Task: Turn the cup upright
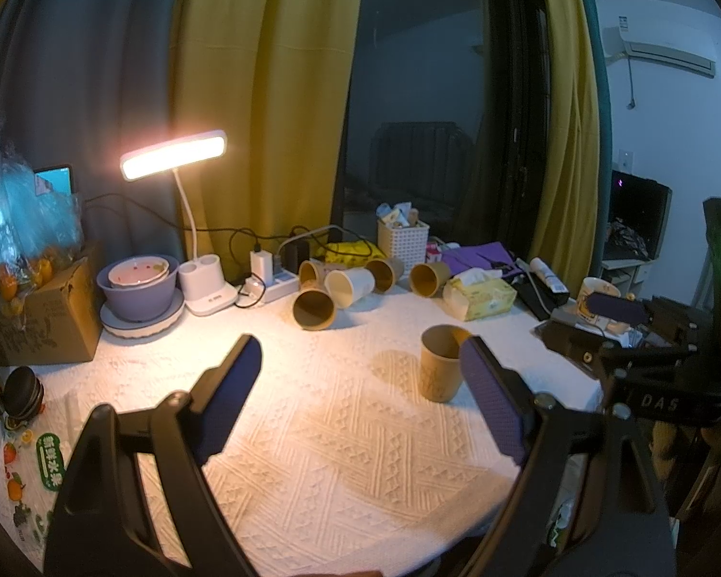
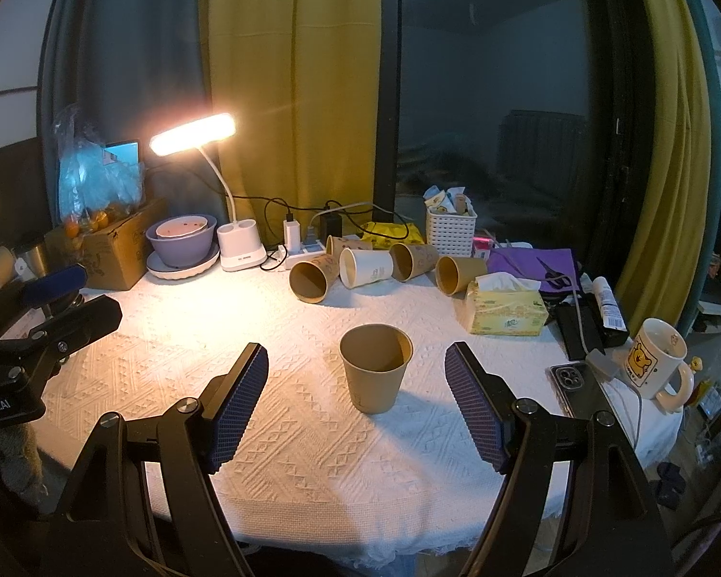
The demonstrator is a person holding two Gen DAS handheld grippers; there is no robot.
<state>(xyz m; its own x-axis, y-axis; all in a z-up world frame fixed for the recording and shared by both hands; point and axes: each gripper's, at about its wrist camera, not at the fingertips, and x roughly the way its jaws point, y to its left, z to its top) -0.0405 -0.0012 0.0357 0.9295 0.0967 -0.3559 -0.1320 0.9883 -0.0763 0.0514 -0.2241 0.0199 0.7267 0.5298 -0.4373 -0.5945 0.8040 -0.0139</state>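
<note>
Both pairs of jaws stand wide apart and hold nothing. Seen from the right wrist, the right gripper point(image 2: 355, 401) frames the brown paper cup point(image 2: 376, 368), which stands upright, mouth up, on the white textured cloth of the desk point(image 2: 288, 442), clear of both blue-padded fingers point(image 2: 238, 404). In the left wrist view the left gripper point(image 1: 360, 396) hovers over bare cloth, and the same cup point(image 1: 441, 363) sits just beyond its right finger, partly hidden by the pad. At the far side of the desk a row of paper cups lying on their sides point(image 2: 389, 264) rests near a white power strip point(image 2: 307, 250); one of them is white, the others brown. A lit white desk lamp point(image 2: 192, 134) shines from the back left, beside a stack of lilac bowls point(image 2: 182, 240) and a cardboard box point(image 2: 115, 250). To the right are a yellow tissue box point(image 2: 504, 312), a white lattice basket point(image 2: 452, 231), a black phone point(image 2: 574, 384) and a white mug with a bear picture point(image 2: 656, 360).
</note>
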